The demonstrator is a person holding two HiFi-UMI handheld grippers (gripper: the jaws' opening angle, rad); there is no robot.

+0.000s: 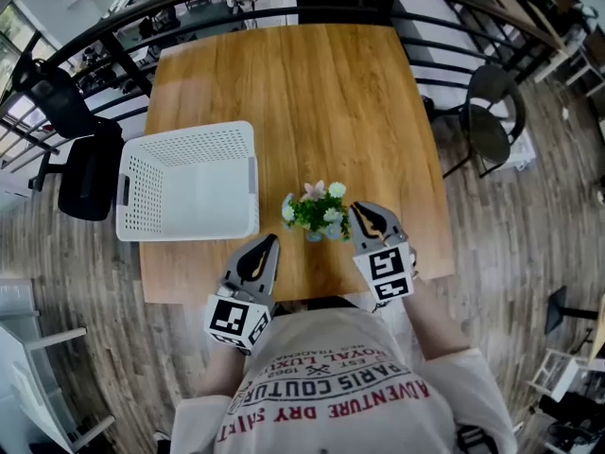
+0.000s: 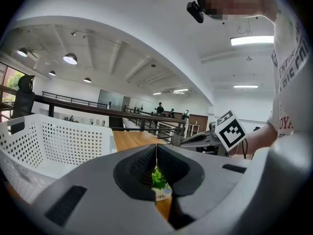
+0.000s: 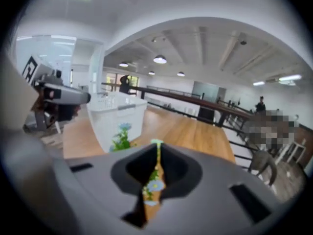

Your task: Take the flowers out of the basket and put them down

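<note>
A small pot of green sprigs with pale pink and white flowers (image 1: 319, 211) stands upright on the wooden table (image 1: 312, 93), near its front edge and outside the basket. The white perforated basket (image 1: 184, 132) sits to its left with nothing showing inside. My left gripper (image 1: 269, 240) is shut and empty, just front-left of the pot. My right gripper (image 1: 359, 214) is shut, its tips close beside the flowers on their right. In the right gripper view the flowers (image 3: 122, 137) show past the closed jaws; a green bit sits at the tips, and I cannot tell whether it is pinched.
A black railing (image 1: 312, 12) borders the table's far side. A black office chair (image 1: 80, 149) stands left of the table and a round black chair (image 1: 492, 112) to its right. The floor is wood planks.
</note>
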